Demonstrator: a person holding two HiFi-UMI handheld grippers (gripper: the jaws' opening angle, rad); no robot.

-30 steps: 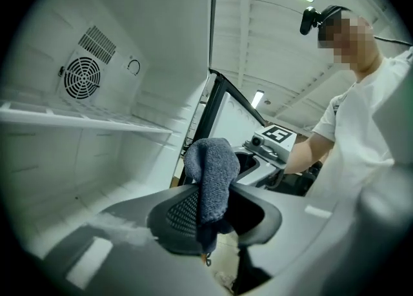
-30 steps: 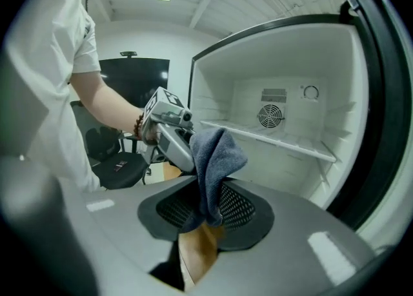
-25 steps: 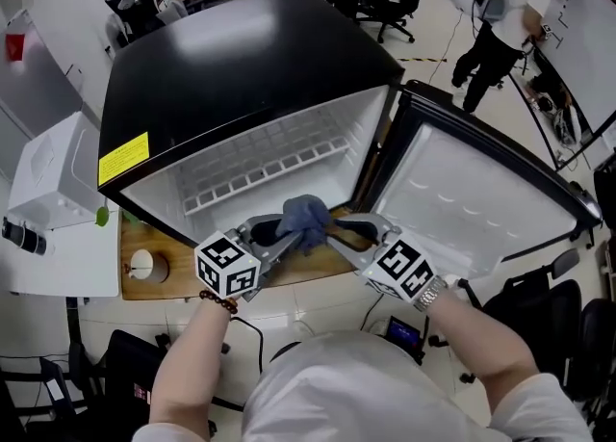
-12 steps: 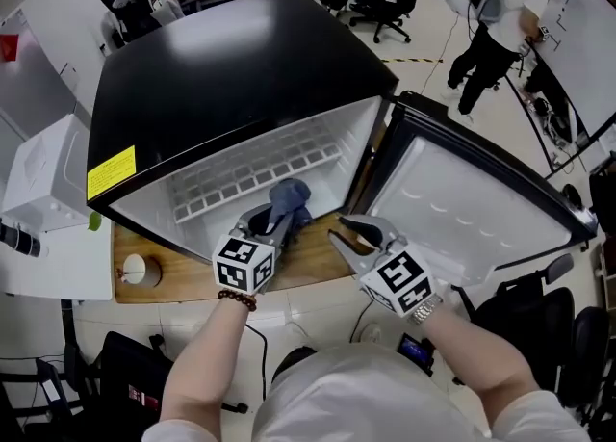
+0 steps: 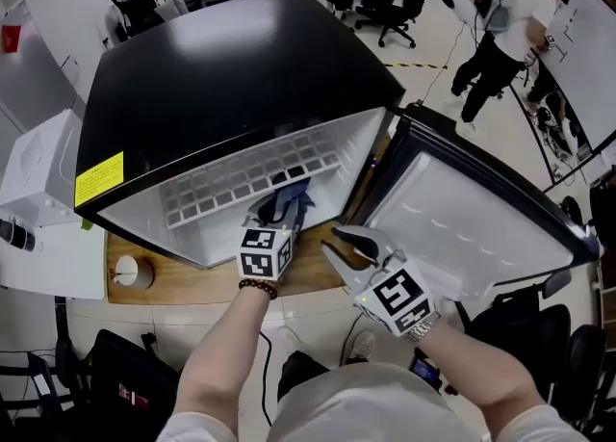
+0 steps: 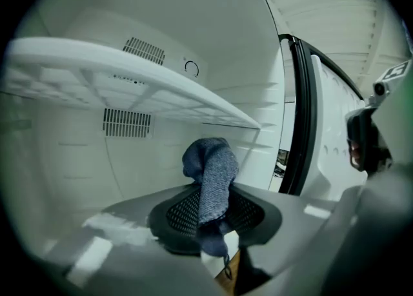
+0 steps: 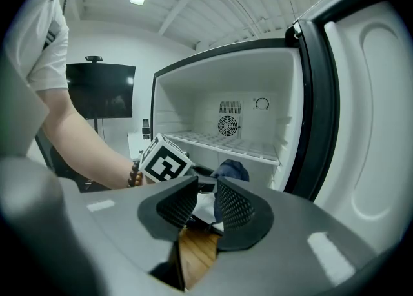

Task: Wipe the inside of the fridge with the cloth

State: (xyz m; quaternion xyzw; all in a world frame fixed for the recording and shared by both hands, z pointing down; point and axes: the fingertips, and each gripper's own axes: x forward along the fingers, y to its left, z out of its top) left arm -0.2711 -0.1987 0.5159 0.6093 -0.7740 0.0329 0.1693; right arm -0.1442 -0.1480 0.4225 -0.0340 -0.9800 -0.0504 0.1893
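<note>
Left gripper point(image 5: 280, 213) point(image 6: 207, 209) clamps a blue-grey knitted cloth point(image 5: 292, 196) point(image 6: 210, 171) between its meshed pads. The cloth's long axis runs out along the jaws. Its bunched free end passes the tips and points toward the rear wall of the black-topped, white-lined small fridge point(image 5: 231, 60), and a short tail hangs at the near end. The cloth sits inside the open compartment, below the white slatted shelf point(image 5: 236, 180) point(image 6: 122, 85); contact with any wall cannot be told. Right gripper point(image 5: 337, 241) point(image 7: 205, 202) is outside, before the open white-lined door point(image 5: 462, 204), its jaws slightly parted and empty.
</note>
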